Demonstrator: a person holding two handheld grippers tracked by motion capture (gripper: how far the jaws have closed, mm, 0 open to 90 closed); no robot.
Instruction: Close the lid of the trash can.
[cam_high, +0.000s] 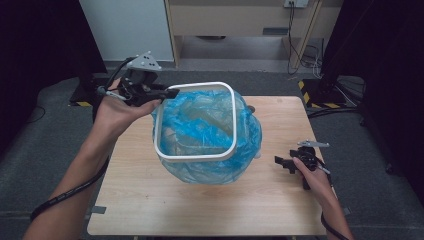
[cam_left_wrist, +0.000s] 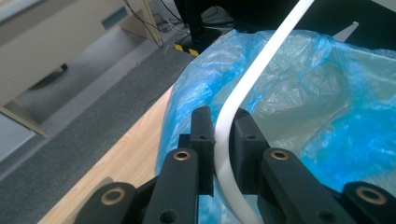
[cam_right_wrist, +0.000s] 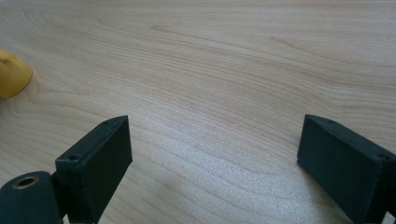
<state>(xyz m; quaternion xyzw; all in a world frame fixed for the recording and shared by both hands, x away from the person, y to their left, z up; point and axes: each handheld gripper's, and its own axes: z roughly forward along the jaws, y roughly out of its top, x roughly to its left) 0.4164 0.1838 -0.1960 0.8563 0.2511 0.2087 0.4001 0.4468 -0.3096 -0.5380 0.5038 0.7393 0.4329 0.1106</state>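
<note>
The white rim frame (cam_high: 195, 121) was gripped at its ten o'clock corner by the left gripper (cam_high: 169, 93), its fingers clamped, above the blue bag (cam_high: 210, 135) at the worktop (cam_high: 210, 210) centre. The right gripper (cam_high: 281, 161) was held open at three o'clock. The frame would best be lifted level, so the bag is not snagged.

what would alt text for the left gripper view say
The left claw is shut on a thin white frame, which curves up and away over a crinkled blue plastic bag. To the left lie the wooden table edge and grey carpet.
</note>
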